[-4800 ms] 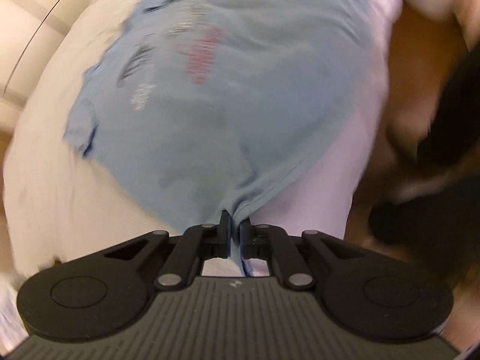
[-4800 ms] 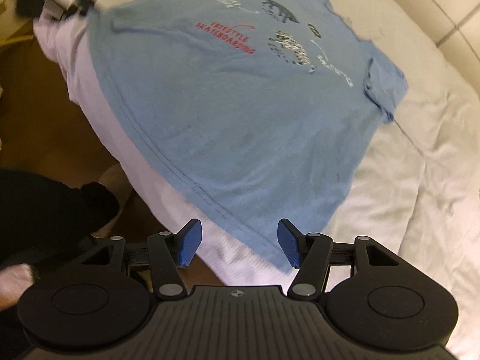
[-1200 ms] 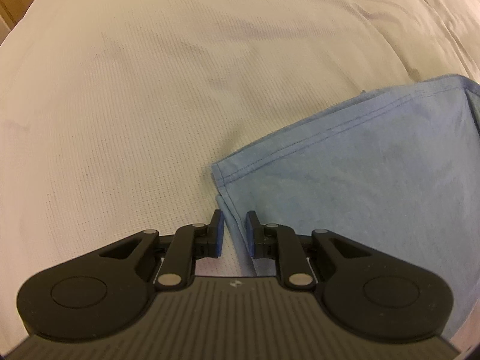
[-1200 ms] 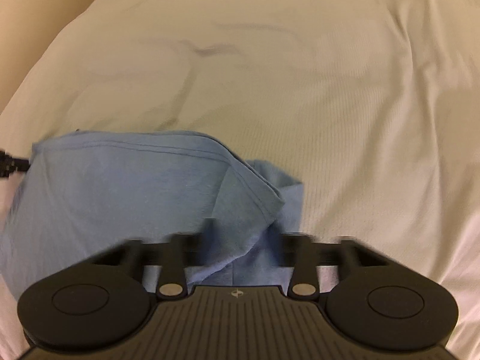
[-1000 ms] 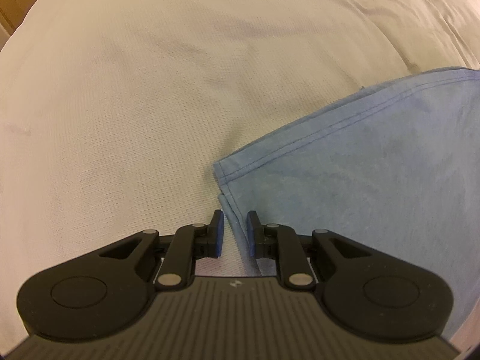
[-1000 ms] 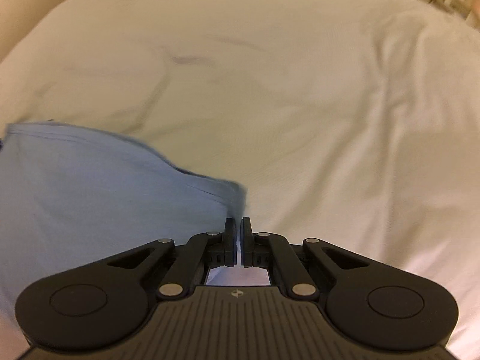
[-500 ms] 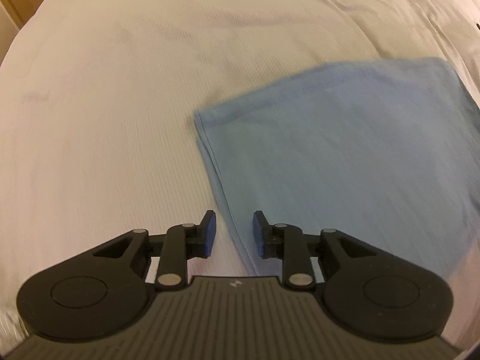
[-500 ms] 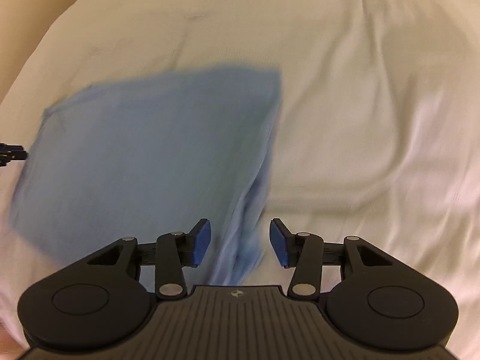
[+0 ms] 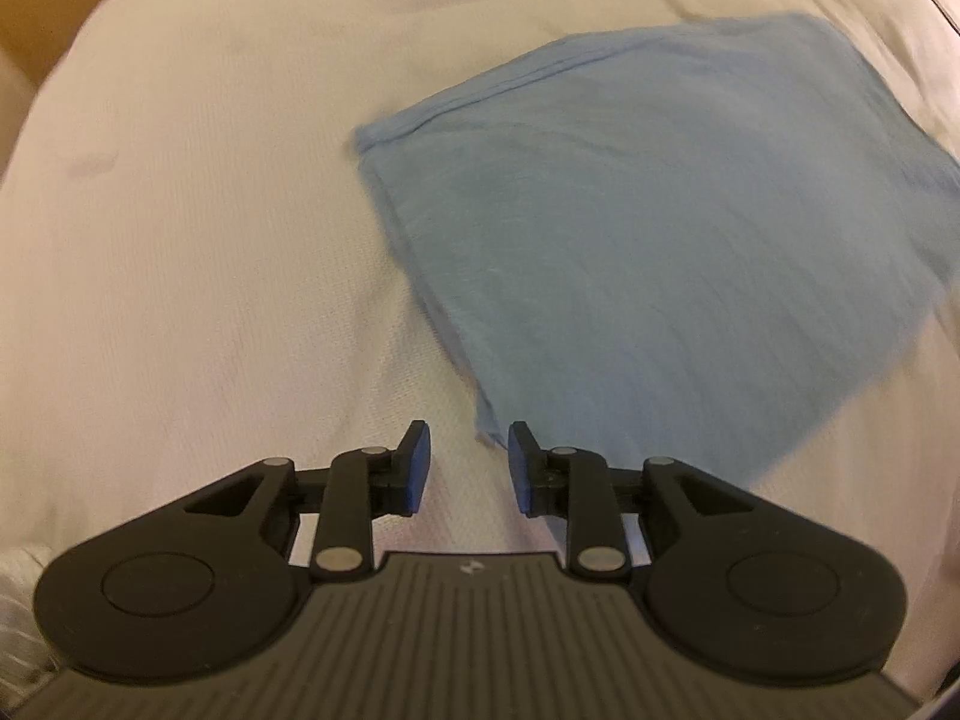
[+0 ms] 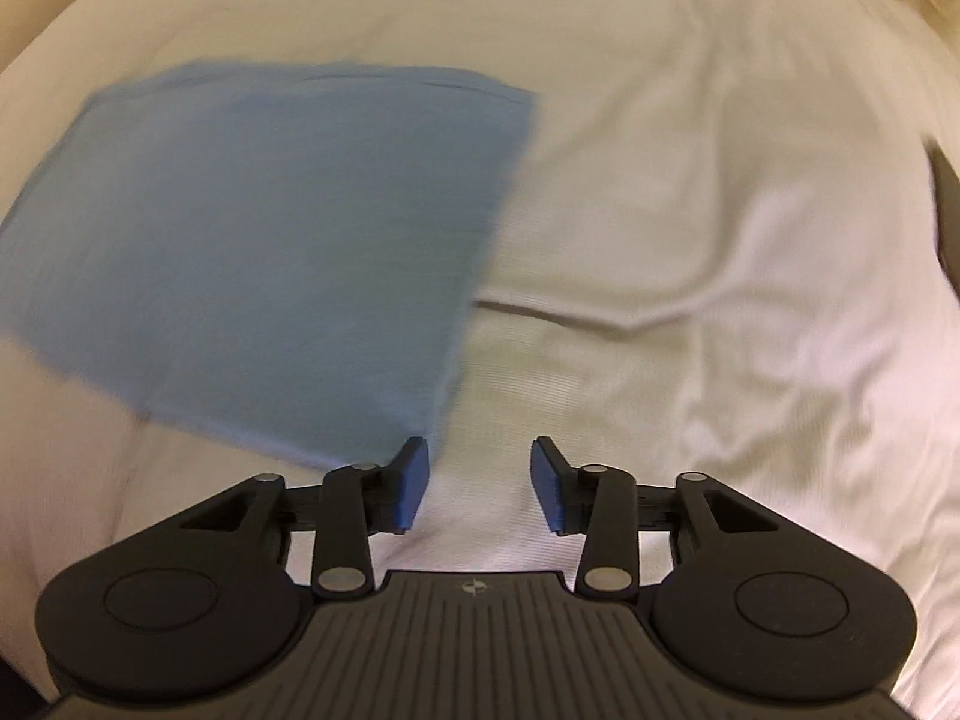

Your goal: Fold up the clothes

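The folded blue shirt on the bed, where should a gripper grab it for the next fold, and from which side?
Probably the near corner of the folded blue shirt, just ahead of the open left gripper. It lies flat on the white bedding, so come in low from the near side and slide one finger under the layered edge. The open right gripper could take the other near corner.

Counted: one folded blue shirt (image 9: 654,228) (image 10: 264,240), single rectangular bundle, seen in both wrist views. One white bed cover (image 9: 180,252) (image 10: 690,228) beneath. Two grippers: left gripper (image 9: 468,459), right gripper (image 10: 480,468). Each showed two blue-padded fingers, four fingers total, nothing between.
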Motion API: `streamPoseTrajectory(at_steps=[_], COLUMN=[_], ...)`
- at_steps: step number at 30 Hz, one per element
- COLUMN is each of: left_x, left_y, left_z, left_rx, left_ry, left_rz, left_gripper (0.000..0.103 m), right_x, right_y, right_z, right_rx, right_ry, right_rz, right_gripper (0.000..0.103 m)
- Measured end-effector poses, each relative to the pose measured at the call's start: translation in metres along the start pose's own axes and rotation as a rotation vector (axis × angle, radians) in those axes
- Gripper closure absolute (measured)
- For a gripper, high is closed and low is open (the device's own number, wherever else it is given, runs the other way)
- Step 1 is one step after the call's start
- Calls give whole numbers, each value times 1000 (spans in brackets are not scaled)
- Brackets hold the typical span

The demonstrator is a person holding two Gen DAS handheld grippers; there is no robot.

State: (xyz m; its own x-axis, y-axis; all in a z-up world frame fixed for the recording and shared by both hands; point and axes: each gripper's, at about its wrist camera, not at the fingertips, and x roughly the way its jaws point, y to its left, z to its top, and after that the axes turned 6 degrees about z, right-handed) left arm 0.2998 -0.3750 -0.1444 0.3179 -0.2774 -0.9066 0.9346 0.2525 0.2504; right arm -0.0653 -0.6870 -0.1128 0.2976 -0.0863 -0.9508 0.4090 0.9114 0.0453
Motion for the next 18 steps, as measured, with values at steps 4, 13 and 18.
streamPoseTrajectory(at_steps=[4, 13, 18], left_x=[-26, -12, 2], left_y=[-37, -85, -107], left_z=[-16, -44, -58], left_rx=[249, 602, 779], left_ry=[-106, -161, -175], left_rz=[31, 101, 142], left_gripper=[72, 68, 74], right_x=[12, 34, 36], right_y=[51, 96, 100], right_z=[-14, -33, -37], right_rx=[-339, -686, -740], right_ry=[7, 32, 22], right_rz=[-19, -84, -141], right_gripper=[62, 64, 64])
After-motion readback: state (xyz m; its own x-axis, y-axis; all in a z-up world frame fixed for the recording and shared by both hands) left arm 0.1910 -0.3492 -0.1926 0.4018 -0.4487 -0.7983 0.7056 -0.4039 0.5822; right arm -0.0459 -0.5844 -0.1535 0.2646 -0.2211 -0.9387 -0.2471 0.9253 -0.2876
